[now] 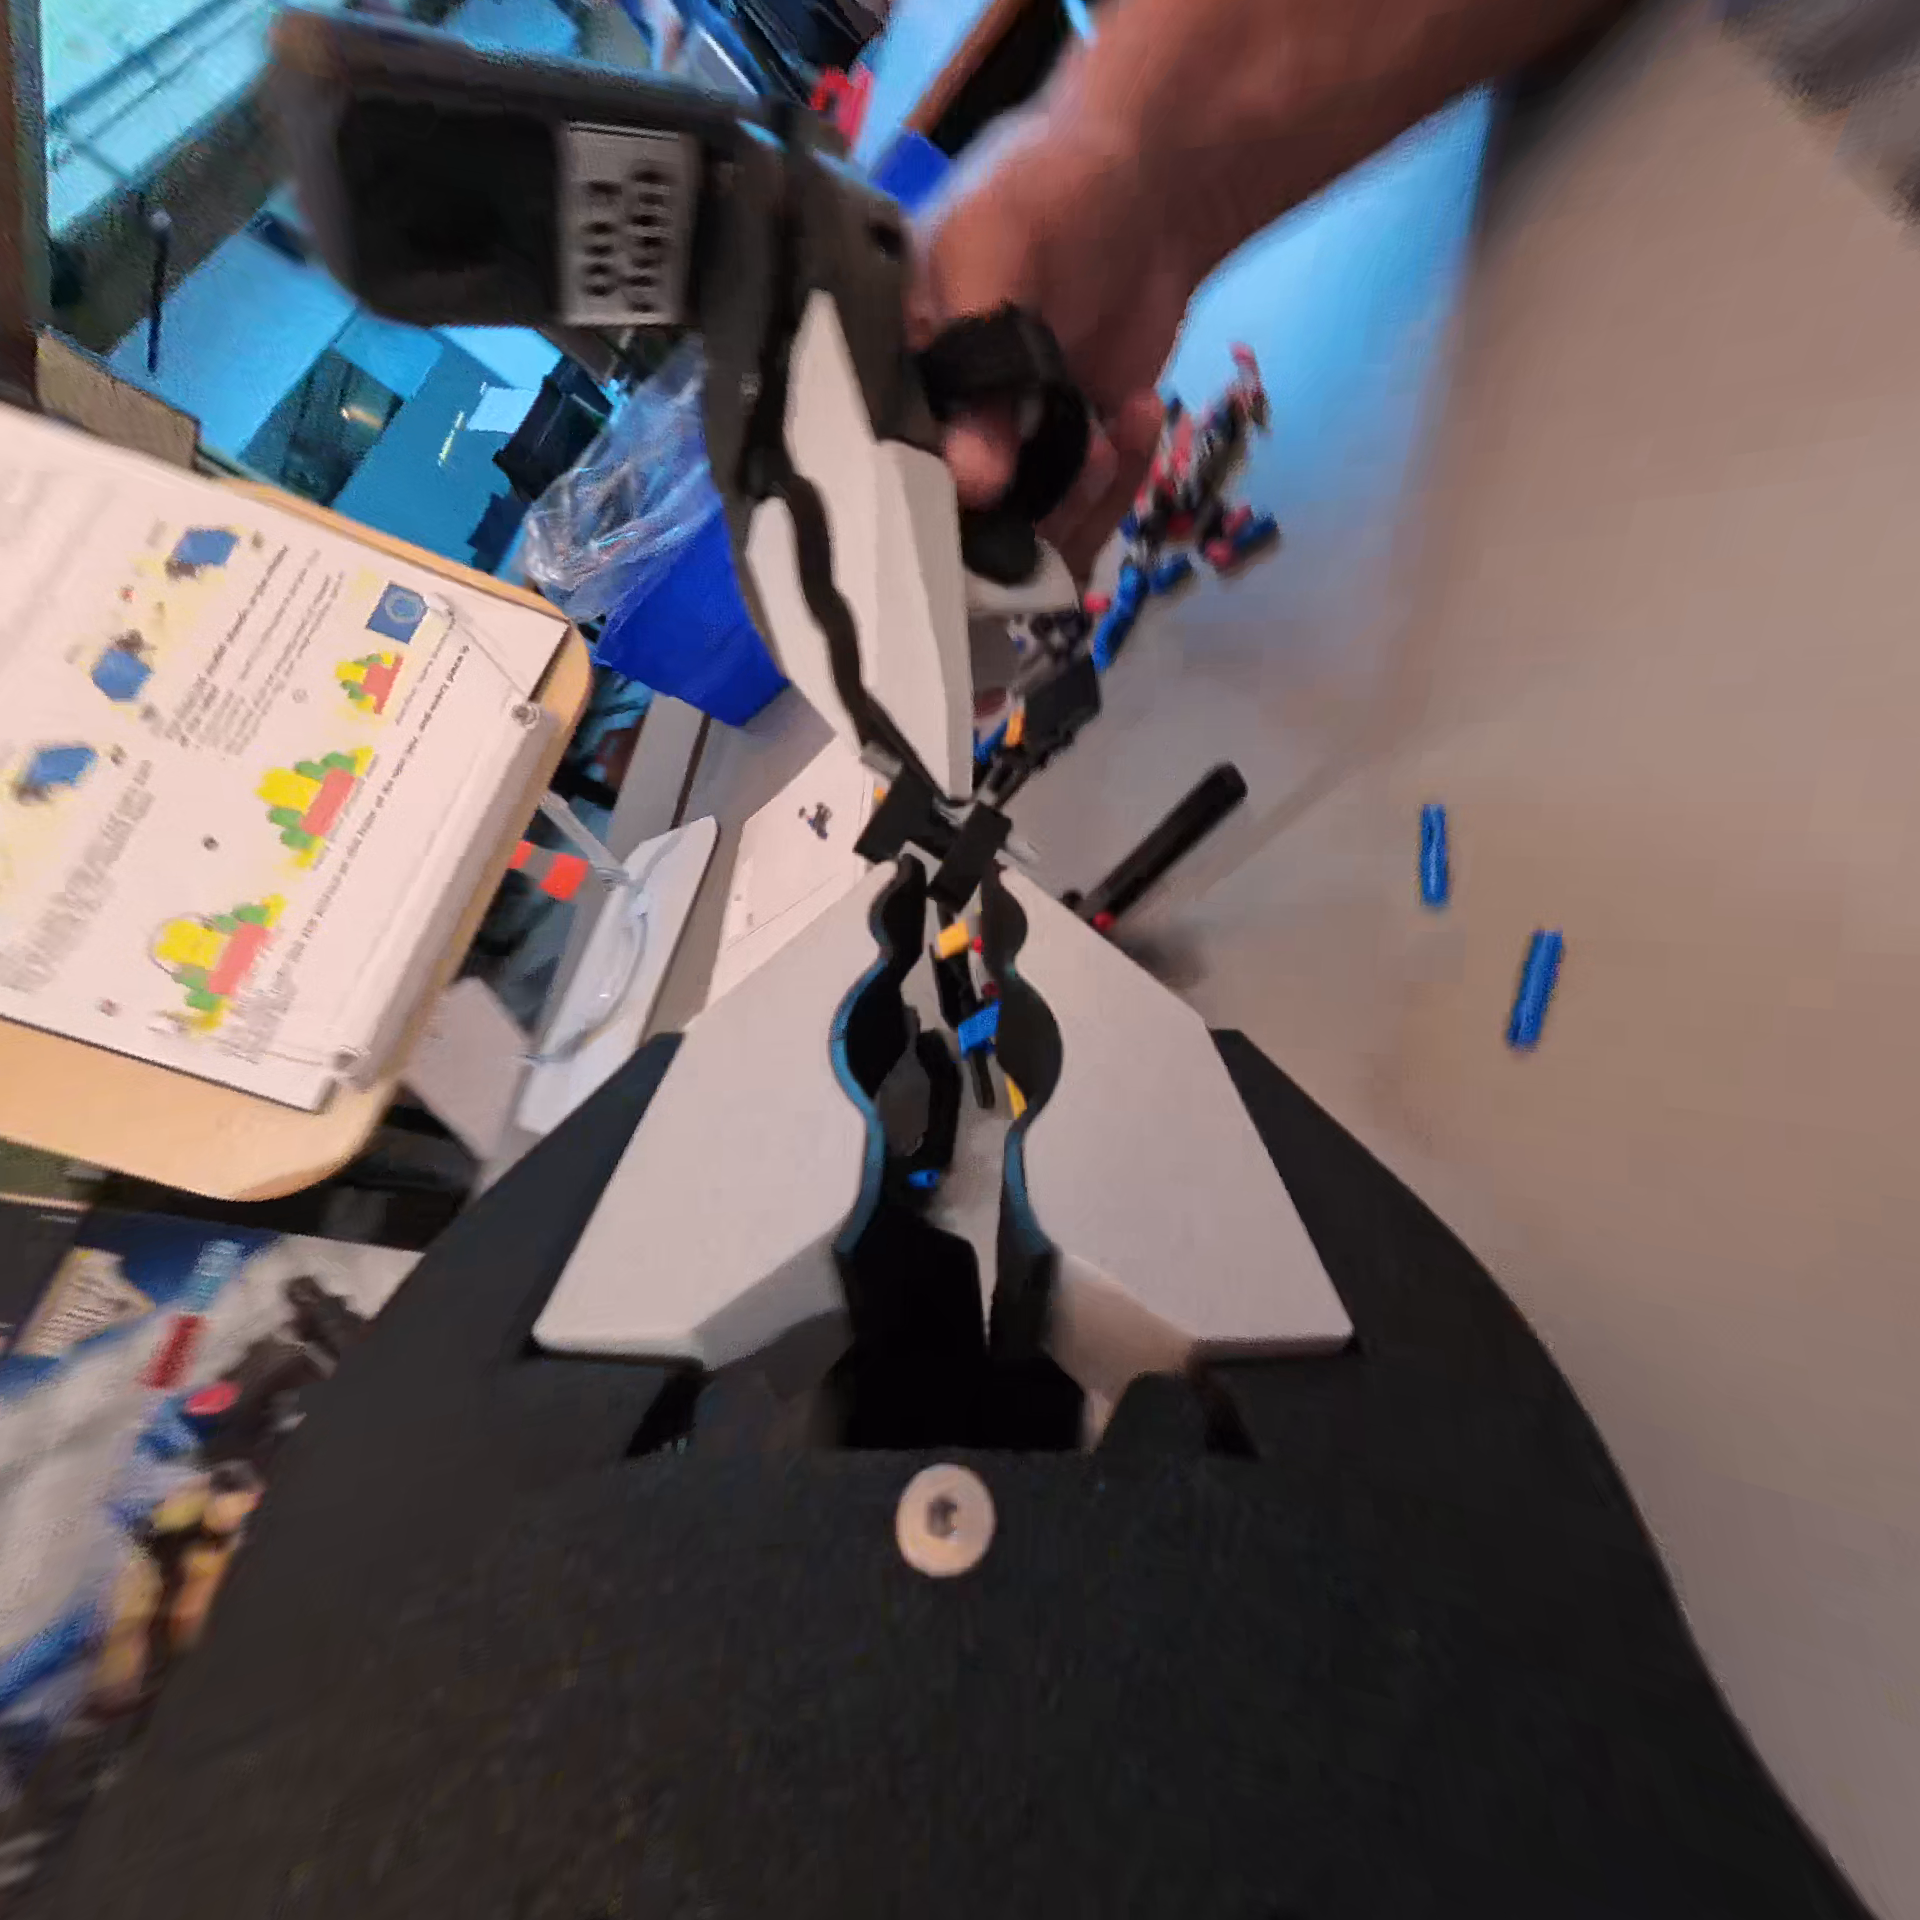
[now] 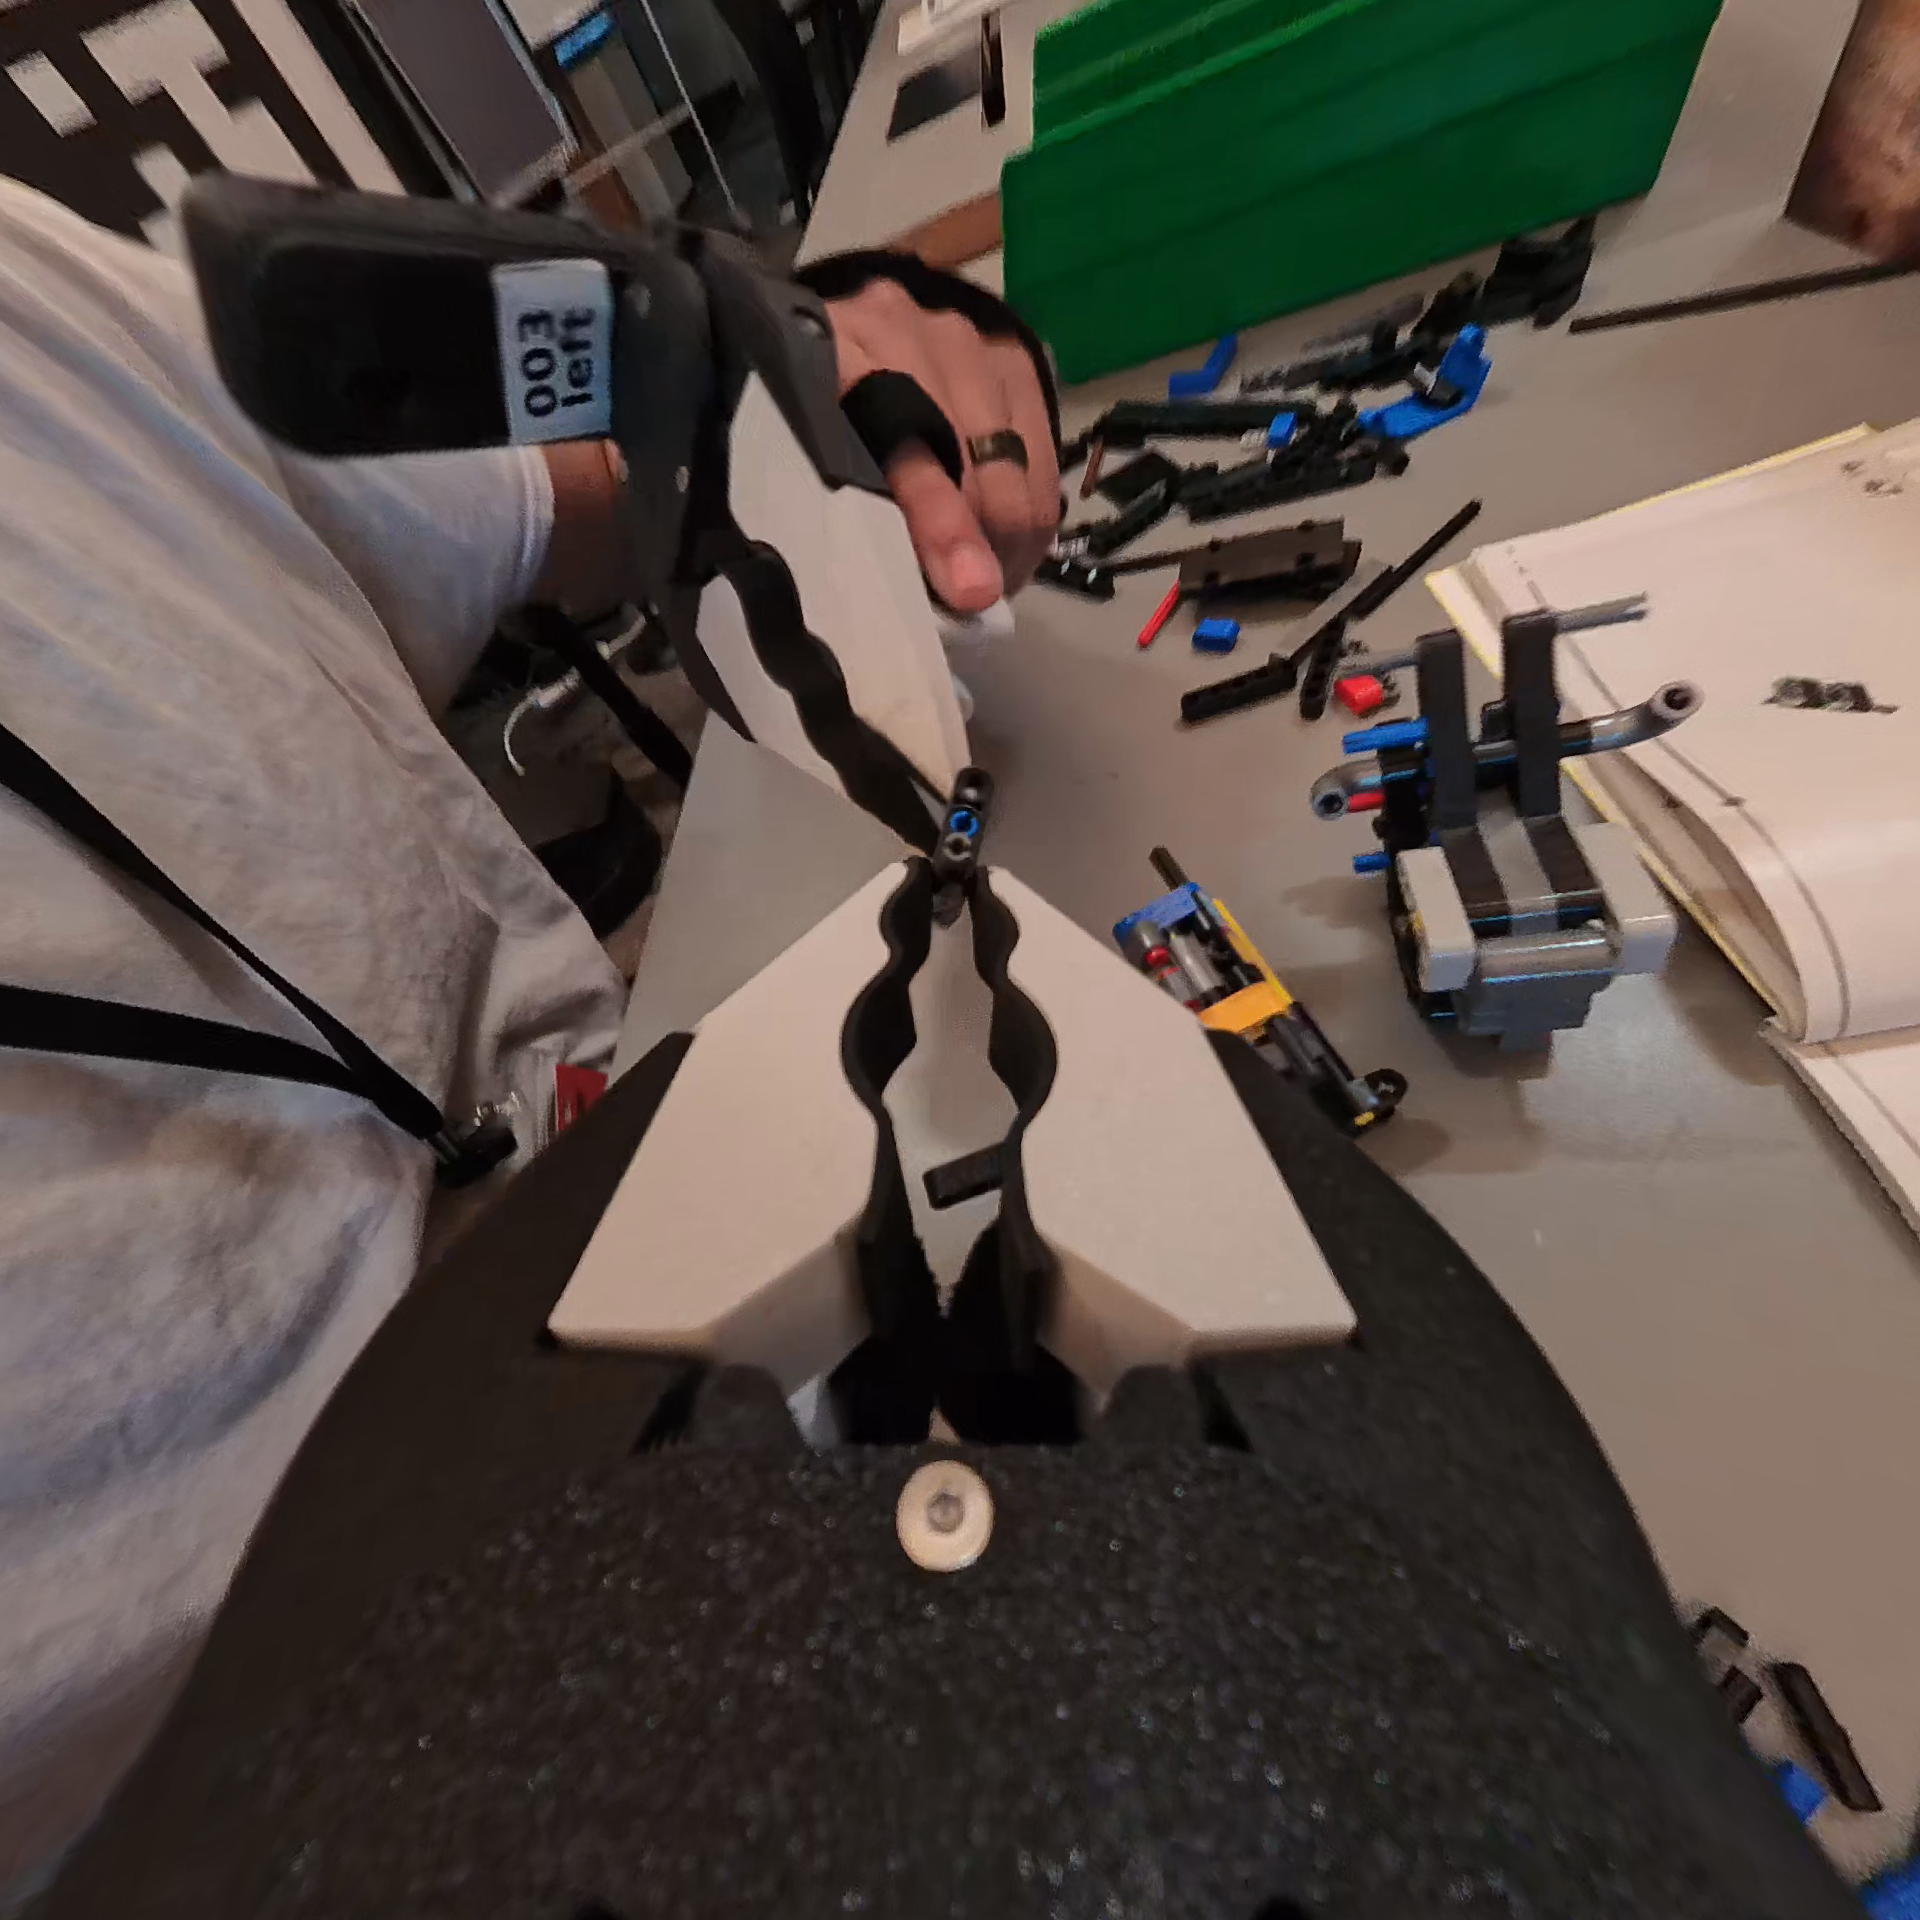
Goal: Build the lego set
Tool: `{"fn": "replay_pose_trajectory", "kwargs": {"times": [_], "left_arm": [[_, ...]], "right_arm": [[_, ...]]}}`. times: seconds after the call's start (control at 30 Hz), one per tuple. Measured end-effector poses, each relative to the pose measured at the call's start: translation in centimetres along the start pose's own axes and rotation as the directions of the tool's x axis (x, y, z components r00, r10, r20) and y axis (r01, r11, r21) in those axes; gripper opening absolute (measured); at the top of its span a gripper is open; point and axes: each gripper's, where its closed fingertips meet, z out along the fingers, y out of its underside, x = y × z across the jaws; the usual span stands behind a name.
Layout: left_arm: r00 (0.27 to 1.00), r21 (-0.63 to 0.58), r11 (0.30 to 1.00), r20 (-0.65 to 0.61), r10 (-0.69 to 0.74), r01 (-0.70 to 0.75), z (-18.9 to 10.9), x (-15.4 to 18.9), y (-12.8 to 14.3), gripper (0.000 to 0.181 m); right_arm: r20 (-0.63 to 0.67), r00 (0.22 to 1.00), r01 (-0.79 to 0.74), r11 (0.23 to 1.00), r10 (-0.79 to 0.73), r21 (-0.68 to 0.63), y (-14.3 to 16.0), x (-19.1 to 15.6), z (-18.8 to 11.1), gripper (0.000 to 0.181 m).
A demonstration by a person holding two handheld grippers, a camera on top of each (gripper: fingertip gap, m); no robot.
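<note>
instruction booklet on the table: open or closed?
Open. The booklet lies spread flat on the table, pages up, their stacked edges fanned along its near side.

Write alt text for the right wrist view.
Two hand-held tools meet tip to tip above a grey table: the right tool and the left tool both pinch a small black Lego beam. A half-built grey and black Lego model, loose pieces and an open instruction booklet lie to the right.

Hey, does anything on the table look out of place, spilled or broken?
Nothing looks broken. Loose black beams and small blue pieces lie scattered over the table, normal for a build. Both grippers meet tip to tip on one small black piece, held in mid-air.
</note>
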Motion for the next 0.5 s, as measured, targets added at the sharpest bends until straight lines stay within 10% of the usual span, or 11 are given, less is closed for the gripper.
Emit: {"fn": "replay_pose_trajectory", "kwargs": {"times": [0.17,0.5], "left_arm": [[0.851,0.132,0.846,-0.186,-0.491,0.517,-0.7,-2.0,-1.3,0.024],[0.608,0.31,0.522,-0.411,-0.679,0.794,-1.8,-3.0,-4.3,0.009]], "right_arm": [[-0.052,0.994,0.102,0.982,-0.095,0.158,-2.0,-0.2,-1.3,0.006],[-0.035,0.986,0.162,0.889,-0.163,0.428,-4.9,-2.3,-0.8,0.006]]}}
